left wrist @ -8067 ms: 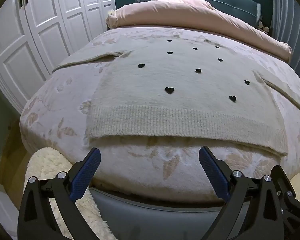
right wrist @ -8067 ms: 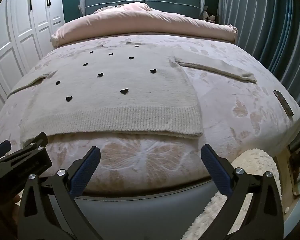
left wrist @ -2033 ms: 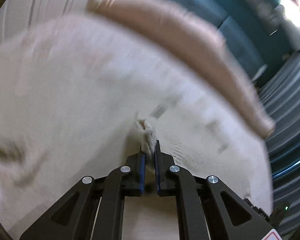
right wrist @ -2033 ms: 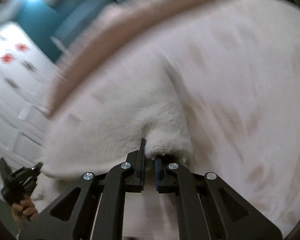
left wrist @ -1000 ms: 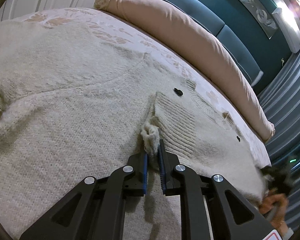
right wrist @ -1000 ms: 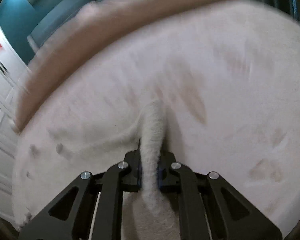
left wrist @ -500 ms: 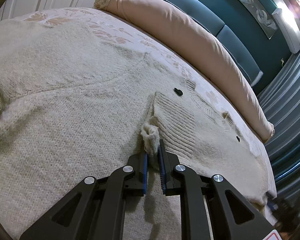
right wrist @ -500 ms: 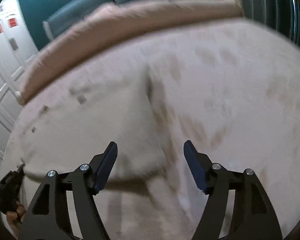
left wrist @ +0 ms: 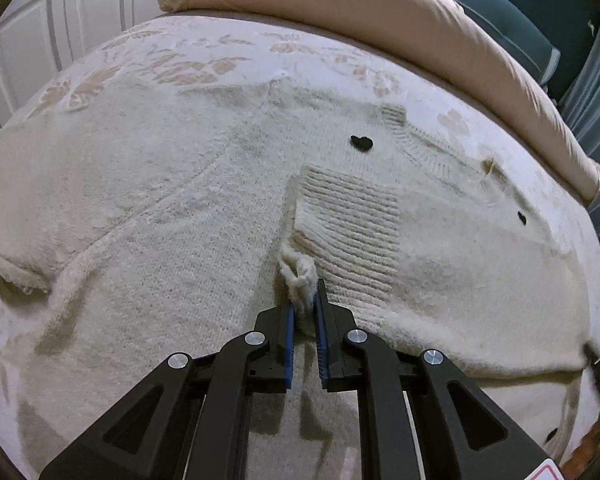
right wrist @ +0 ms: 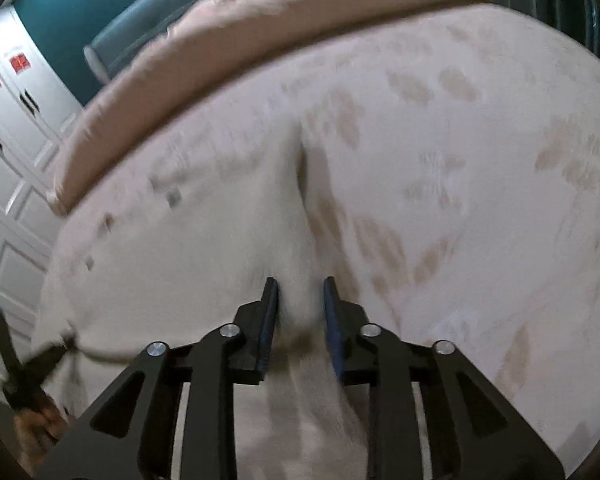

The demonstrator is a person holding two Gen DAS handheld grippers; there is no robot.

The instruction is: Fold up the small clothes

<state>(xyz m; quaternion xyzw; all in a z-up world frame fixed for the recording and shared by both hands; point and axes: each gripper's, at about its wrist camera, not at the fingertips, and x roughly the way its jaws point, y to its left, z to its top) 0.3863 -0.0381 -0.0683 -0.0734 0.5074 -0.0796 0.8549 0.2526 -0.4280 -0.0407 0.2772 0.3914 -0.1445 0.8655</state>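
A cream knitted sweater [left wrist: 160, 216] with small black hearts lies flat on the bed. One sleeve is folded across its body, and the ribbed cuff [left wrist: 348, 224] lies near the middle. My left gripper [left wrist: 303, 304] is shut on the cuff's corner, low on the sweater. In the blurred right wrist view, my right gripper [right wrist: 300, 292] is partly open, and the sweater's right edge [right wrist: 296, 248] lies between its fingers. The jaws do not clamp it.
A pink rolled duvet [left wrist: 380, 12] lies across the bed's head, with a teal headboard [left wrist: 512, 8] behind. The floral bedsheet [right wrist: 480, 200] is bare right of the sweater. White wardrobe doors [left wrist: 60, 20] stand on the left.
My right gripper let go of the sleeve, opened wide, then narrowed around the sweater's right edge. My left gripper stayed shut on the cuff and tilted a little.
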